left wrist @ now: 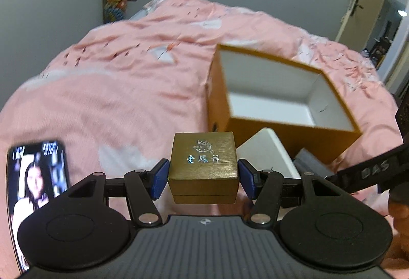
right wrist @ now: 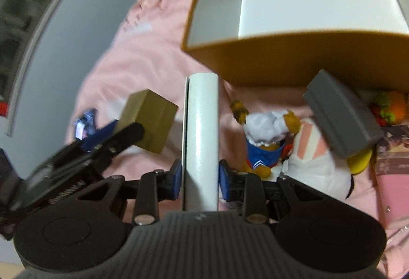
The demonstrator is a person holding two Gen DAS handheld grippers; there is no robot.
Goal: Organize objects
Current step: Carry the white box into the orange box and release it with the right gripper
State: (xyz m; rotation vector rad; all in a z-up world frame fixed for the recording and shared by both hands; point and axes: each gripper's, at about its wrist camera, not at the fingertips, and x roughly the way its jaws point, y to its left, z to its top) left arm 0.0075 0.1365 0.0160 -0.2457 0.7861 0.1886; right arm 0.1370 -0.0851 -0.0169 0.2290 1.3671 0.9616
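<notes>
left gripper (left wrist: 203,176) has its jaws spread wide and clamped on the small gold box (left wrist: 204,166), held up just in front of the big orange box (left wrist: 294,135), which sits open and empty on the pink bedspread (left wrist: 115,89). right gripper (right wrist: 200,181) is pinched narrow on the white flat box (right wrist: 202,141), held on edge, also short of the orange box. we reckon we're mid-carry; next both need to go over the rim and drop in.
</notes>
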